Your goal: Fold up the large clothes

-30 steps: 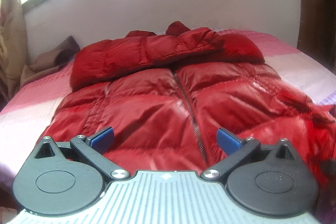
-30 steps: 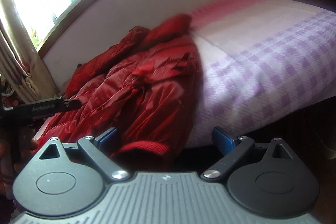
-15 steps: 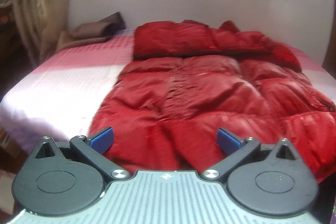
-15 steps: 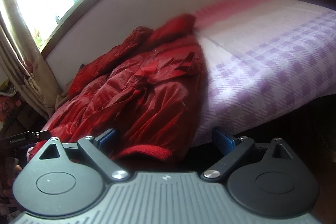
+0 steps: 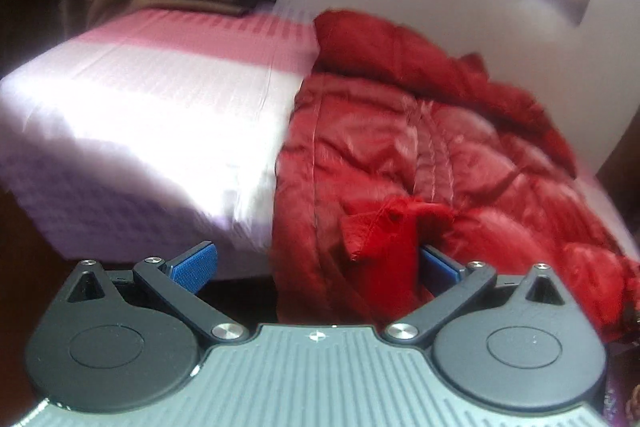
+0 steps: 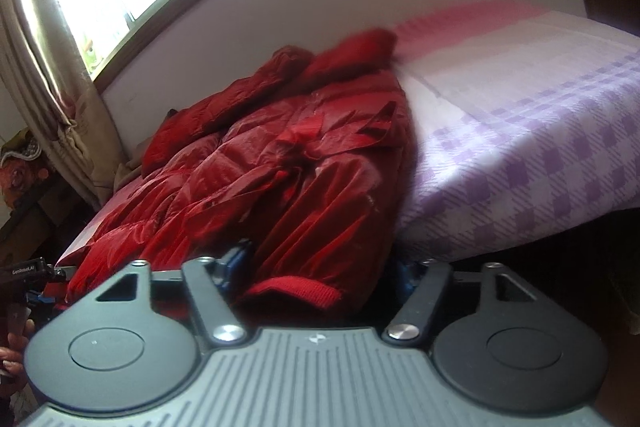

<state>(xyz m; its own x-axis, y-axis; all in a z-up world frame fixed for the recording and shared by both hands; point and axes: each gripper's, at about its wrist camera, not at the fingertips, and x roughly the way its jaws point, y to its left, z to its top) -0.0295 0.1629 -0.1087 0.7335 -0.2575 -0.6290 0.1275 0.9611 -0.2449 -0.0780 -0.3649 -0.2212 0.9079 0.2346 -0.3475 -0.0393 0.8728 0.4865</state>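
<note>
Black gripper linkage arms, blue pads (ribbed grey body)

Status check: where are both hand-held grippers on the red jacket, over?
Right hand-held gripper jaws just closing around the sleeve cuff, contact unclear. Left hand-held gripper open, a hem fold by one pad. Red jacket unfolded on the bed. Nothing in the way.

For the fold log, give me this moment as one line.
right gripper: jaws just closing onto sleeve | left gripper: open, at jacket edge | jacket: on bed
</note>
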